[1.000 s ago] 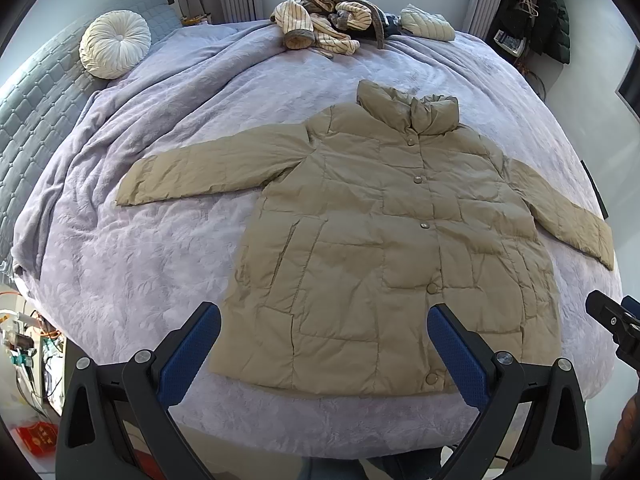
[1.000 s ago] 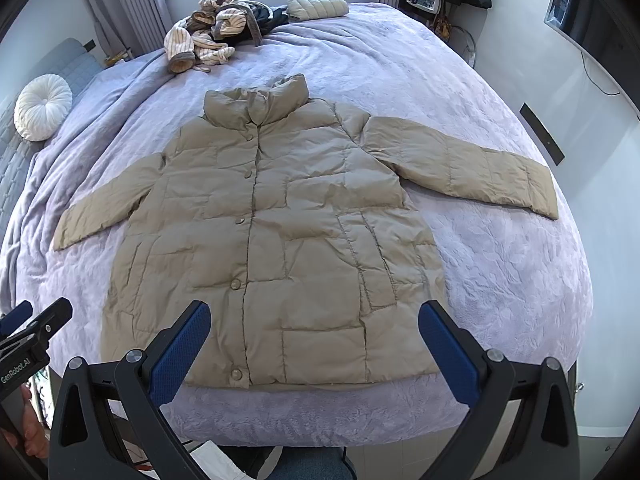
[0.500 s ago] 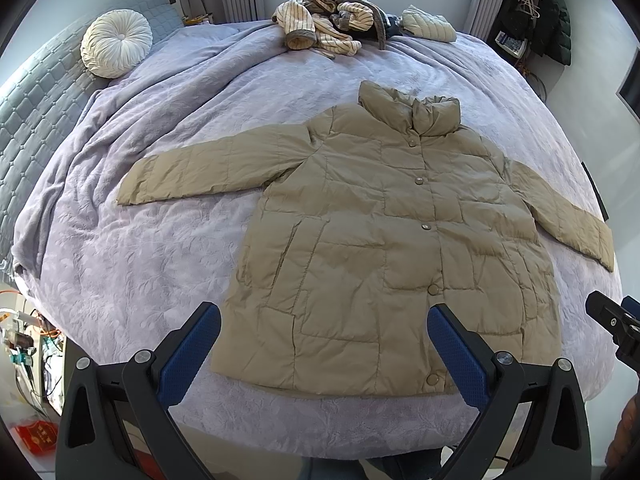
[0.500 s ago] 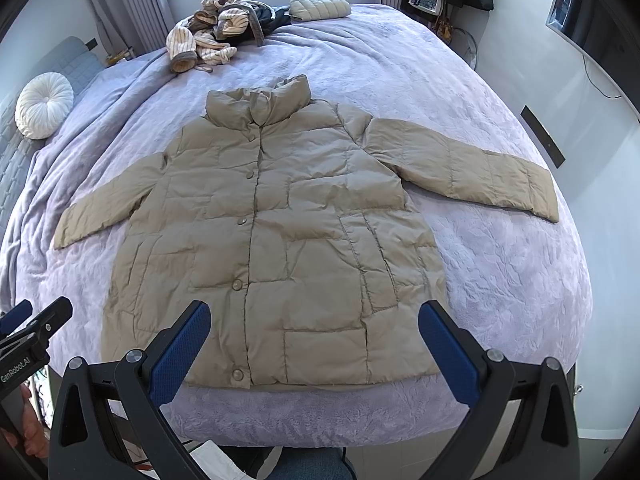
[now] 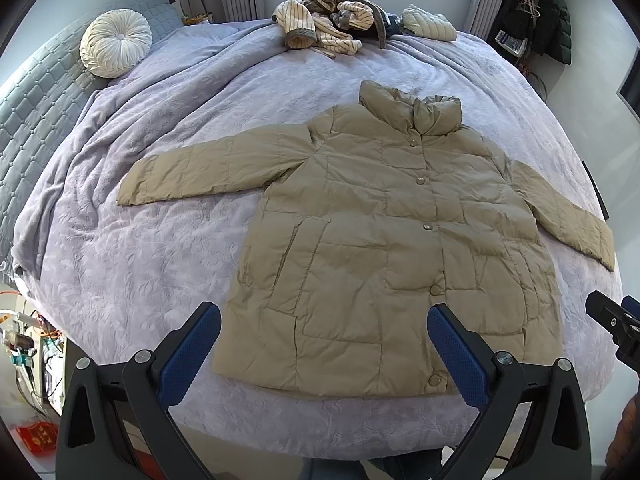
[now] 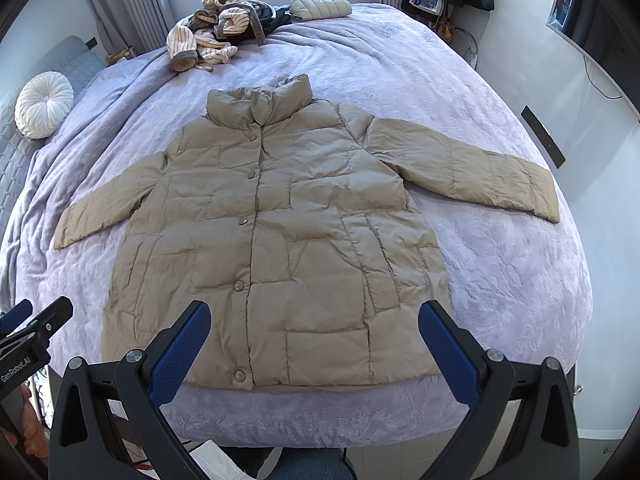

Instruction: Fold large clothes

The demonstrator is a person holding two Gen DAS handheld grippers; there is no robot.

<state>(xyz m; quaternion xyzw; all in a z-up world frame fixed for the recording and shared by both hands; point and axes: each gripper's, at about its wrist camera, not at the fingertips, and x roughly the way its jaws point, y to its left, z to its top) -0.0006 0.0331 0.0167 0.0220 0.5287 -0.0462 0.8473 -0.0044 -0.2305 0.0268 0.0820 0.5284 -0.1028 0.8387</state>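
Observation:
A tan quilted puffer coat lies flat and buttoned on the lavender bed cover, collar away from me, both sleeves spread outward. Its hem sits near the bed's front edge. My left gripper hovers open above the hem's left half, blue pads wide apart with nothing between them. My right gripper is open above the hem's right half, also holding nothing. Each gripper shows at the edge of the other's view.
A heap of striped and dark clothes and a folded pale jacket lie at the bed's far end. A round white cushion rests by the grey headboard. Dark coats hang at the back right.
Both views have crept slightly forward over the coat; otherwise nothing has changed and both grippers stay open.

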